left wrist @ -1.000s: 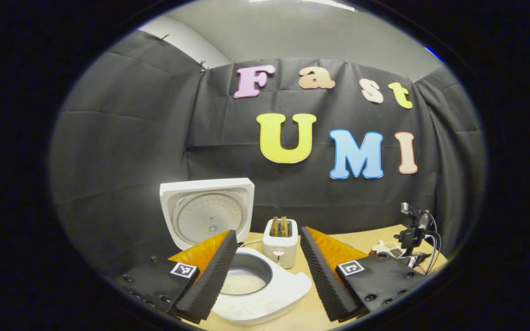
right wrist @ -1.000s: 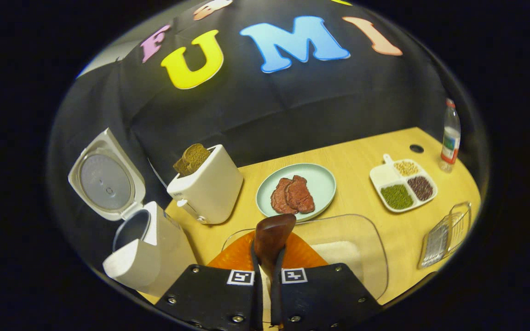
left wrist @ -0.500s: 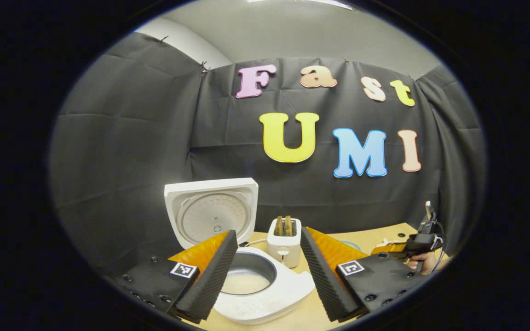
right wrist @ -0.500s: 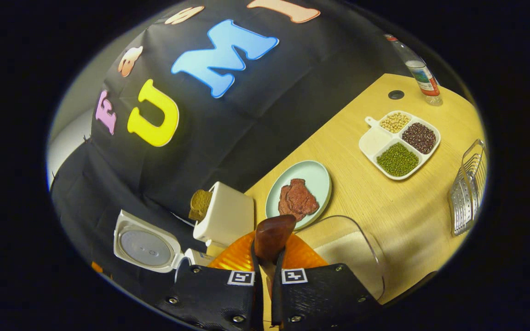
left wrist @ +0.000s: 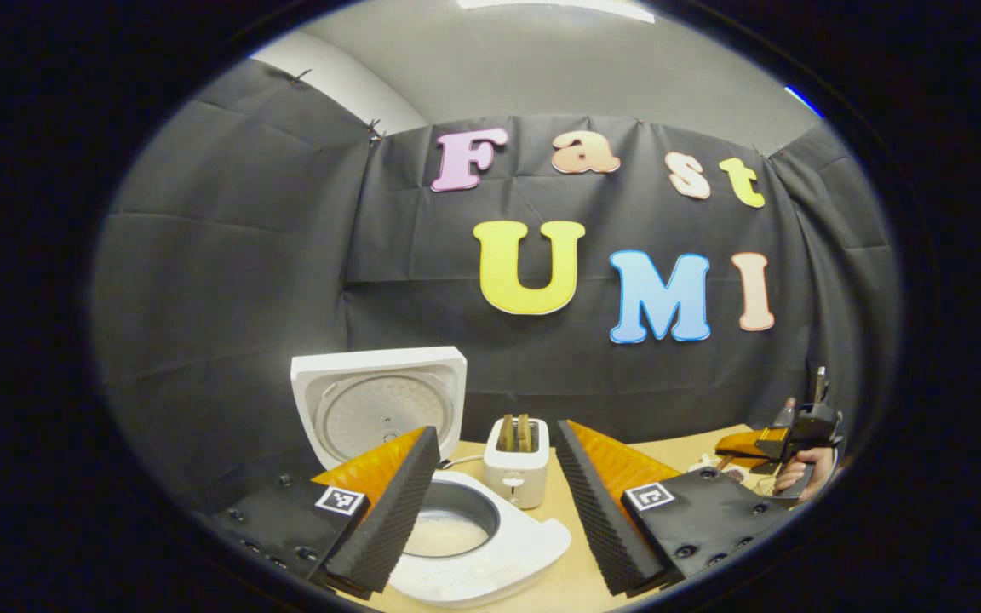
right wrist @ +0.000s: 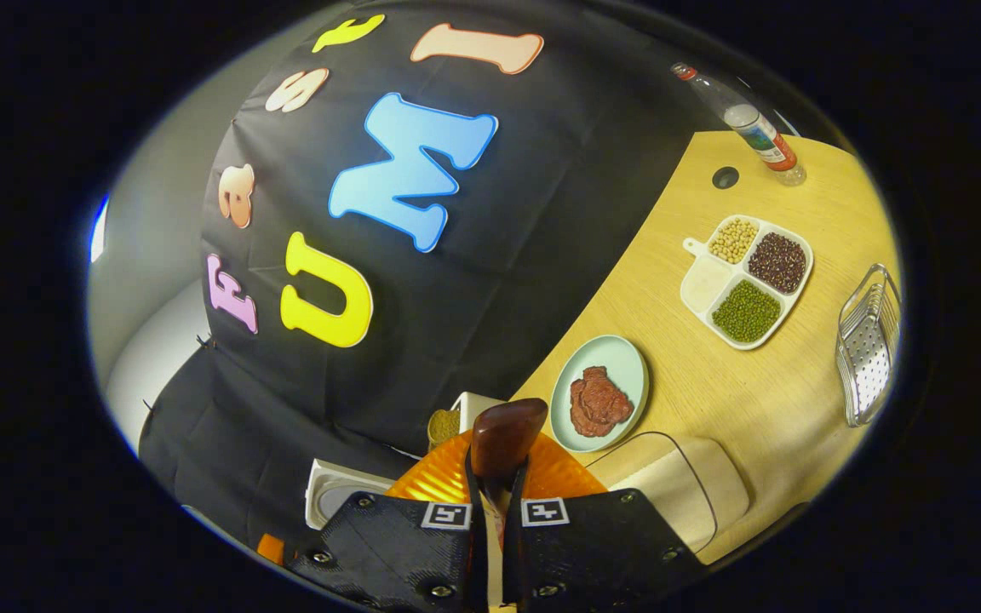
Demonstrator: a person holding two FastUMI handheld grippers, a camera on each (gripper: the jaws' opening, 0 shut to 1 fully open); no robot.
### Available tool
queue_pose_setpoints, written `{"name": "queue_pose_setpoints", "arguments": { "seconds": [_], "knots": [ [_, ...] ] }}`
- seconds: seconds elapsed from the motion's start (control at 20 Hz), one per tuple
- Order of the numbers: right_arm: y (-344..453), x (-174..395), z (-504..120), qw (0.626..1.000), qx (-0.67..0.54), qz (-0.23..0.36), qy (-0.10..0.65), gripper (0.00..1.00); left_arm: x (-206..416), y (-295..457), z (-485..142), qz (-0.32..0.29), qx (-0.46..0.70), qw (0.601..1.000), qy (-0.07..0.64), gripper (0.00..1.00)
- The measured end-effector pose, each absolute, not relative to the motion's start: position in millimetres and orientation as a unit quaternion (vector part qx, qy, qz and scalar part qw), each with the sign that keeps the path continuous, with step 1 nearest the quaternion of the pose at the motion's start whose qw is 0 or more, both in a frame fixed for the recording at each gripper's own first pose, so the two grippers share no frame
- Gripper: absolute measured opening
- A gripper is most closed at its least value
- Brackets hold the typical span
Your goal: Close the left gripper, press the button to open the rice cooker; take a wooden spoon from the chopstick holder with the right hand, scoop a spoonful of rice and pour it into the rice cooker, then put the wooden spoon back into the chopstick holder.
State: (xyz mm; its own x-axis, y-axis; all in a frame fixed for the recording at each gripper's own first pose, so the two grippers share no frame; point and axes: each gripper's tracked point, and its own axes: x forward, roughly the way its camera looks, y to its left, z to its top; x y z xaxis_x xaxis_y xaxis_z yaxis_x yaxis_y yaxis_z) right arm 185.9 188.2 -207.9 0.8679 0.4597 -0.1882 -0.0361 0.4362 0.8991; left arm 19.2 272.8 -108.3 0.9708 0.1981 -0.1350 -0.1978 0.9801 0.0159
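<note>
Rice cooker [left wrist: 465,545], lid raised, is seen below the released left tongs [left wrist: 497,498], while the wooden spoon [right wrist: 503,438] is clenched in the right tongs [right wrist: 495,511] and should be kept level when rice is scooped.

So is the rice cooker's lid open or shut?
Open: the lid stands up behind the rice cooker, showing the pot inside.
</note>
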Motion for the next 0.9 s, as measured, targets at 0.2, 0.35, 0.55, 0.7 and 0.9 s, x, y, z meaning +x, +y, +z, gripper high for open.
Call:
{"name": "queue_pose_setpoints", "arguments": {
  "seconds": [0.2,0.35,0.55,0.7,0.9],
  "knots": [
    [199.9,180.2,-191.0,0.803,0.537,0.162,0.204,0.07,15.1,276.4,-102.9,0.099,0.005,0.993,0.064,0.93],
    [219.5,174.7,-172.5,0.788,0.554,0.181,0.2,0.07,12.0,283.9,-101.7,0.1,0.009,0.993,0.062,0.95],
    [251.8,169.1,-148.8,0.786,0.549,0.206,0.194,0.07,3.8,299.7,-99.1,0.104,0.005,0.993,0.056,0.97],
    [277.3,166.2,-134.1,0.785,0.544,0.225,0.192,0.07,-4.5,310.2,-105.5,0.109,0.002,0.992,0.061,0.99],
    [311.7,164.8,-125.4,0.787,0.527,0.251,0.201,0.07,-15.6,327.6,-112.4,0.115,0.0,0.991,0.067,0.97]
  ]
}}
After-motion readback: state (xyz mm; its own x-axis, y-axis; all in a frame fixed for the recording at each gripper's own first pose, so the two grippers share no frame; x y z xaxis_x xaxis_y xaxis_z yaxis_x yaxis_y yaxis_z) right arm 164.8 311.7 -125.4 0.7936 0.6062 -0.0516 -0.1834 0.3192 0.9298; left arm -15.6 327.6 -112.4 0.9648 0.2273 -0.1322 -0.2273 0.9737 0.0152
